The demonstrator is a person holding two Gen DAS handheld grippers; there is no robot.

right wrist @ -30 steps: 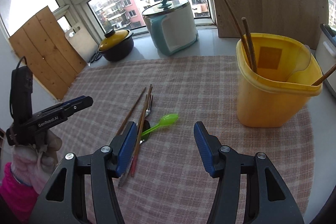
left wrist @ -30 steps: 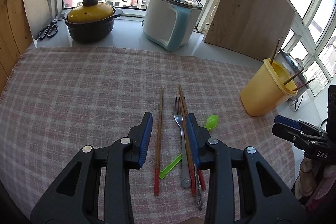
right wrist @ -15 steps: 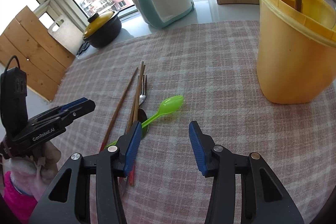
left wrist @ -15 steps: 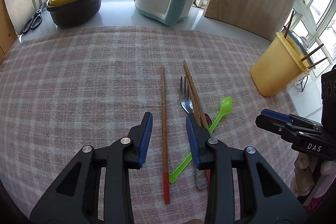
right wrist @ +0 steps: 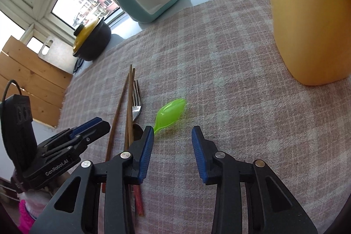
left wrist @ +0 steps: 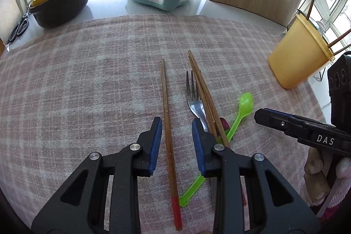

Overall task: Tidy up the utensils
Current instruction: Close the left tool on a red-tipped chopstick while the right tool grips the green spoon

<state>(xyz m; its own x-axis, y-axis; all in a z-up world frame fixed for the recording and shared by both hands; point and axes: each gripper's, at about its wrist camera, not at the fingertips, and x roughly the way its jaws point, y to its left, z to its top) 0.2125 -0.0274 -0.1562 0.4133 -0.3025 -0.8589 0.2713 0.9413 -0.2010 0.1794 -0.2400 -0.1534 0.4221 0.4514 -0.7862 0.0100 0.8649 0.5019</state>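
Lying between left claw (left wrist: 176,131) pads: chopstick (left wrist: 167,115)

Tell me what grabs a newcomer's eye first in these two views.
The bright green spoon stands out on the checked cloth, lying beside a fork and loose wooden chopsticks. The left gripper has one chopstick between its closing jaws, not yet pinched. At the right stands a big yellow holder with chopsticks sticking out.
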